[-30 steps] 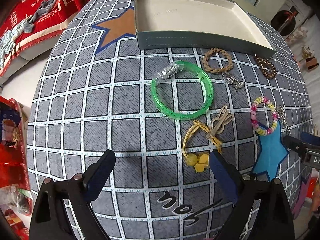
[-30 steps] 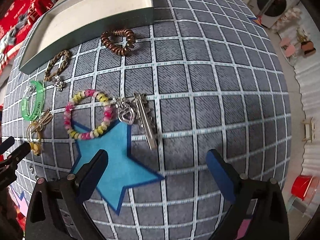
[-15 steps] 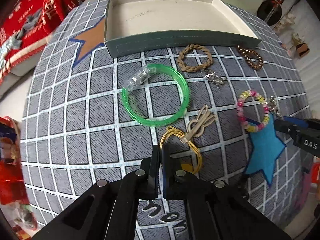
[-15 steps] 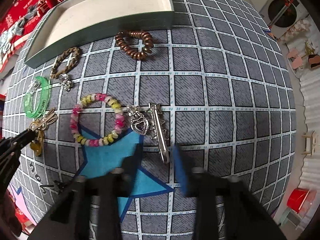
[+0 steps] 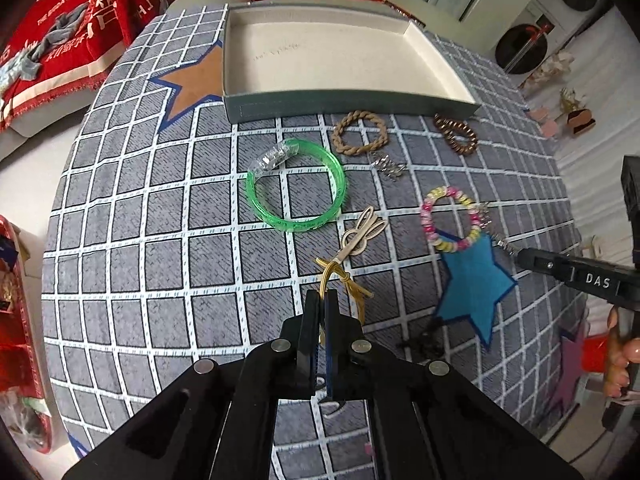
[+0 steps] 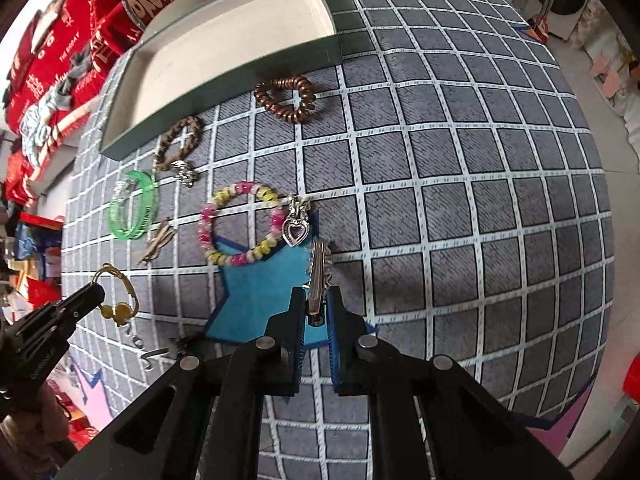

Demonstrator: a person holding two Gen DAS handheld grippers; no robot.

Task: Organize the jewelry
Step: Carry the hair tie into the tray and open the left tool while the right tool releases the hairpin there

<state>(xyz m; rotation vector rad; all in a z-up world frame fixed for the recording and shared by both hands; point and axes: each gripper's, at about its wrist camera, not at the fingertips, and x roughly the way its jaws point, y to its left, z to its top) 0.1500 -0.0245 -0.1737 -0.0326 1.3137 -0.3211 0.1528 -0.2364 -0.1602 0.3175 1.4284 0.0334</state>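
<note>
My left gripper [image 5: 322,298] is shut on the cord of a yellow hair tie [image 5: 334,276], whose yellow beads [image 6: 116,312] hang beside its tip in the right wrist view. My right gripper [image 6: 316,300] has its jaws closing on a silver hair clip [image 6: 319,272], and the pads press its near end. On the cloth lie a beaded bracelet [image 6: 240,224] with a heart pendant [image 6: 296,234], a green bangle [image 5: 296,186], a beige clip [image 5: 362,232], a braided bracelet [image 5: 360,133], a silver charm [image 5: 386,164] and a copper spiral tie [image 5: 456,135].
An open grey box [image 5: 352,102] with a bare cream floor stands at the far side of the grey checked tablecloth [image 5: 160,240]. A blue star patch [image 5: 472,280] lies under the right gripper. Red cushions [image 5: 64,40] lie beyond the table's left edge.
Both grippers went from wide open to shut, the left on the yellow hair tie and the right on the silver clip. Both have risen a little, and the tie's cord lifts off the cloth.
</note>
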